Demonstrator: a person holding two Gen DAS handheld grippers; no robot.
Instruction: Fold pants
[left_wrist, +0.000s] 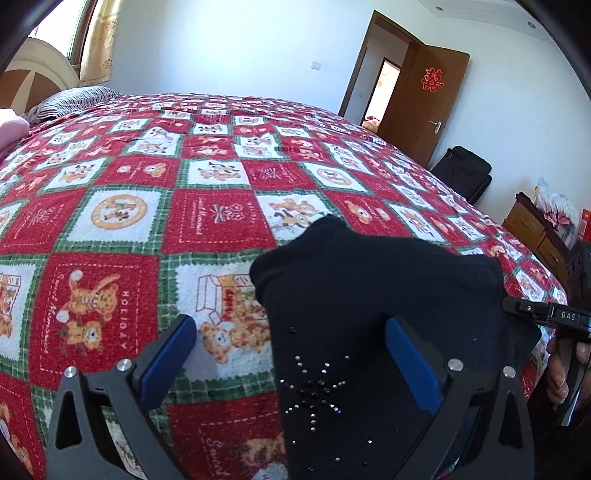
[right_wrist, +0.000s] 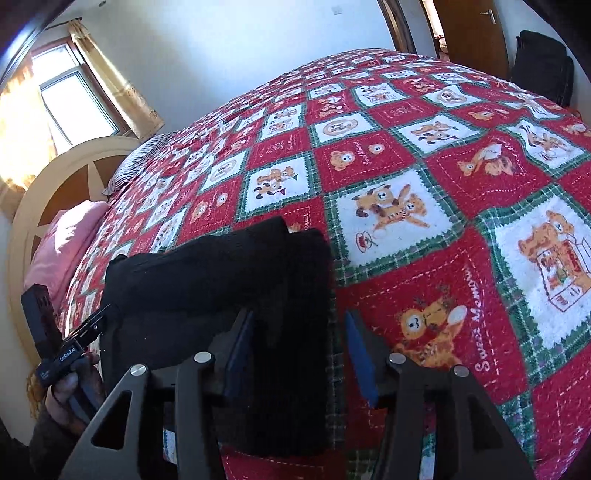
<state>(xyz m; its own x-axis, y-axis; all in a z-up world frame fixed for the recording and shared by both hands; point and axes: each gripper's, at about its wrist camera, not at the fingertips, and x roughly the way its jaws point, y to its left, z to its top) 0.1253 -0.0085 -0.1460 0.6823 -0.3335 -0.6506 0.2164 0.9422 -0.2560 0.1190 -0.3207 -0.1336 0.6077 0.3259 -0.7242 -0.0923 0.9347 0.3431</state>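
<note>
Black pants (left_wrist: 369, 295) bunched on quilt (left_wrist: 129, 221) near bed edge; left gripper (left_wrist: 291, 354) spread wide, holding nothing; right gripper (right_wrist: 299, 350) likewise agape over fabric; knit likely soft, limp, light; grasp at hem corners.

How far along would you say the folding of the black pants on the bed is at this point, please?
Largely done, it seems: the black pants lie in a compact, layered bundle on the red patchwork quilt. In hand: nothing. The left claw and right claw are open, each straddling an edge of the bundle. Left: perhaps one more fold or some smoothing, since the far corners sit uneven.
</note>
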